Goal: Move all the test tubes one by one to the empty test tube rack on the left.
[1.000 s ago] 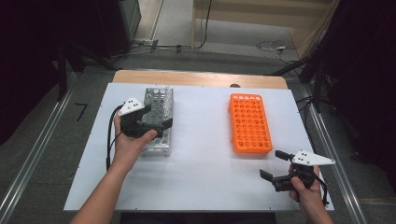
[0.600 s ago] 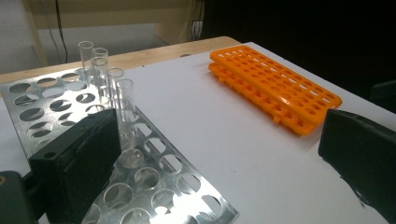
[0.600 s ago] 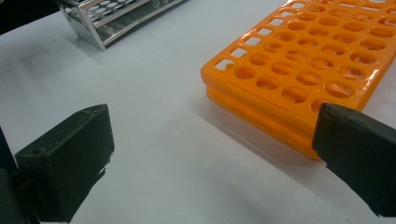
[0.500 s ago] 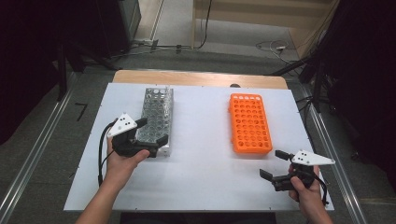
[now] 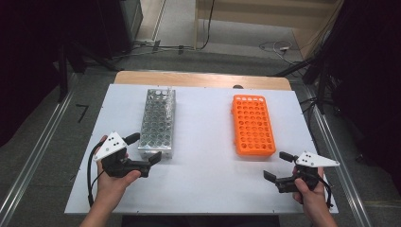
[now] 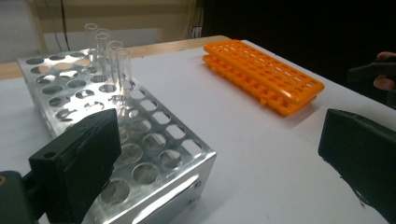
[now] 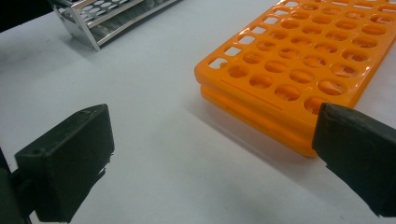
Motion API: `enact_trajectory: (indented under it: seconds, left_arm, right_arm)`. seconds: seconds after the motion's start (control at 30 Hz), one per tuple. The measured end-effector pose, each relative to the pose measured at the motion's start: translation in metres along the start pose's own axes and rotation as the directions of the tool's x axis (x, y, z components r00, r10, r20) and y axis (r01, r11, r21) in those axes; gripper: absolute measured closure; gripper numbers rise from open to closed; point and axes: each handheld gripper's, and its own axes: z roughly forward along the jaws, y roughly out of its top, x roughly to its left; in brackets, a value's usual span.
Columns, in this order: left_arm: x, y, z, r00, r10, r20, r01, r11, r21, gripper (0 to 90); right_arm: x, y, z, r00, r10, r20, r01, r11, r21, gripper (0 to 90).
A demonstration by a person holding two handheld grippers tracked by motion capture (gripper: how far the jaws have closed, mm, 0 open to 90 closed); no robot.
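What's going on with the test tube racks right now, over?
Left tool open, at metal rack's near end. Right tool open, short of orange rack. Glass tubes upright in metal rack. Nothing in the way.

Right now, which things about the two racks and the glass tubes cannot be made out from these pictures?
- Glass tubes: in the high view, too small to count or tell from the holes.
- Metal rack: in the left gripper view, its near left corner is hidden behind the left gripper.
- Orange rack: in the right gripper view, cut off by the top and right edges.
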Motion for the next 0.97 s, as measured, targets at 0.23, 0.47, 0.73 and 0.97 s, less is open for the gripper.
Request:
enact_trajectory:
  seconds: [0.23,0.47,0.73,0.97]
  left_arm:
    - [0.002,-0.018,-0.018,0.9996,-0.027,-0.012,0.027,0.9995,-0.014,0.0]
    - [0.001,-0.033,-0.042,0.9988,0.023,-0.042,-0.023,0.9996,-0.018,0.0]
    - [0.005,-0.041,-0.049,0.9985,0.000,-0.055,-0.001,0.9998,-0.019,0.0]
    - [0.005,-0.042,-0.046,0.9982,-0.001,-0.060,0.001,1.0000,-0.007,0.0]
  right_arm:
    - [-0.002,-0.001,-0.002,1.0000,0.003,0.006,-0.003,1.000,-0.008,0.0]
    - [-0.006,-0.005,-0.004,0.9998,0.001,0.018,0.000,1.000,-0.030,0.0]
    - [-0.008,-0.008,-0.005,0.9996,0.006,0.027,-0.005,0.999,-0.036,0.0]
    - [-0.008,-0.008,-0.004,0.9996,0.002,0.028,-0.001,0.999,-0.034,0.0]
